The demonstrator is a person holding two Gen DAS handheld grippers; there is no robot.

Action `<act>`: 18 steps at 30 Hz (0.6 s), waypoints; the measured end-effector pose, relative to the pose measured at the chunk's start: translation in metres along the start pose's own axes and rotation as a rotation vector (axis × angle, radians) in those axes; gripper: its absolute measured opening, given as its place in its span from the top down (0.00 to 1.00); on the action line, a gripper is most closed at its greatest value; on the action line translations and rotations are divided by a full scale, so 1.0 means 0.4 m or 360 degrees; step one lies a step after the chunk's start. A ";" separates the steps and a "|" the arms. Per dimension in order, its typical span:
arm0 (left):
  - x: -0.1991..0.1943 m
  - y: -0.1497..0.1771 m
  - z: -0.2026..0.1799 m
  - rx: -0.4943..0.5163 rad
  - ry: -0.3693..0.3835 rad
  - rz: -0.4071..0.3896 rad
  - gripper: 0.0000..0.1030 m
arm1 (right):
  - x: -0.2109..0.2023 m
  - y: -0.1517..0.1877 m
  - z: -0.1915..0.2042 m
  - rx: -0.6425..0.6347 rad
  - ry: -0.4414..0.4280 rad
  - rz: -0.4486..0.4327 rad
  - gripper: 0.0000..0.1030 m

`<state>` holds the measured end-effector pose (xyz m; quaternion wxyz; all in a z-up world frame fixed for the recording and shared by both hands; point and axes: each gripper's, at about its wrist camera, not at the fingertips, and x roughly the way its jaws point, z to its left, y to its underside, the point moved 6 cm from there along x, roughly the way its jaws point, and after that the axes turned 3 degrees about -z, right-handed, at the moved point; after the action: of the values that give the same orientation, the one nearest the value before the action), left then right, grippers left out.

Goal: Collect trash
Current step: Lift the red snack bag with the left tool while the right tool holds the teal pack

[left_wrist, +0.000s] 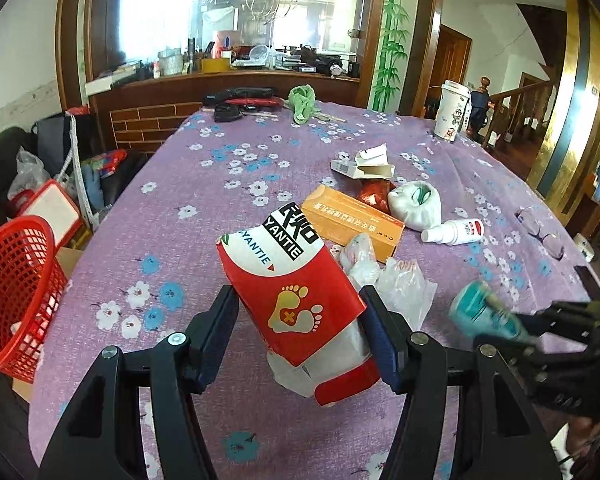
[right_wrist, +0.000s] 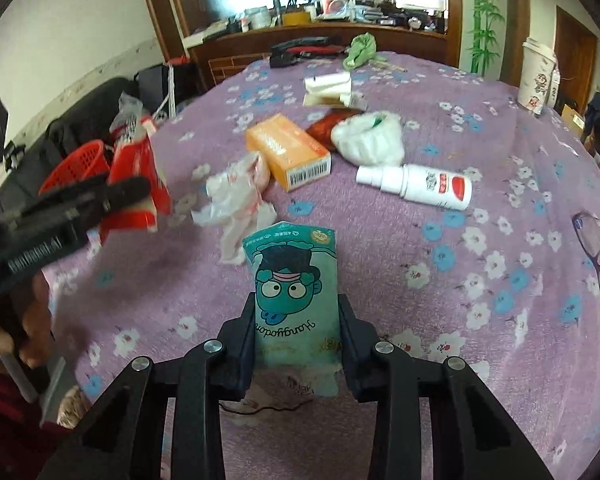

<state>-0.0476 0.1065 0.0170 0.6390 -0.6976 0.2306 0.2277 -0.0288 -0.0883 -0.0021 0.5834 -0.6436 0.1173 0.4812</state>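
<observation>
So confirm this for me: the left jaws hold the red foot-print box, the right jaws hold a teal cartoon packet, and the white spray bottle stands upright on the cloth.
One thing is wrong: the white spray bottle lies on its side on the purple cloth, as the right wrist view shows. The rest holds: the left gripper clamps the red foot-print box, and the right gripper clamps the teal cartoon packet.

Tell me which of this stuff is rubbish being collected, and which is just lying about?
Rubbish job: red packet in left tongs, teal packet in right tongs, crumpled plastic, red basket.
Lying about: glasses, cup, green cloth.
</observation>
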 end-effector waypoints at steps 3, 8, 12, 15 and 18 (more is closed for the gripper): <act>-0.012 0.002 -0.007 0.0043 -0.0045 -0.0037 0.41 | -0.017 -0.018 0.007 0.0027 -0.0004 -0.0048 0.63; -0.028 0.009 -0.018 0.0104 -0.0119 -0.0088 0.41 | -0.023 -0.033 0.027 0.0042 -0.0010 -0.0072 0.63; -0.035 0.015 -0.026 0.0156 -0.0173 -0.0123 0.40 | -0.019 -0.037 0.050 0.0021 -0.0013 -0.0069 0.63; -0.040 0.017 -0.028 0.0200 -0.0228 -0.0157 0.40 | -0.016 -0.040 0.062 0.0006 -0.0014 -0.0065 0.63; -0.042 0.018 -0.024 0.0221 -0.0261 -0.0171 0.40 | -0.012 -0.044 0.073 -0.0005 -0.0008 -0.0061 0.63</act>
<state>-0.0650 0.0967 0.0222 0.7138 -0.6420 0.1550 0.2329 -0.0327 -0.0599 0.0168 0.5918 -0.6455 0.1029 0.4718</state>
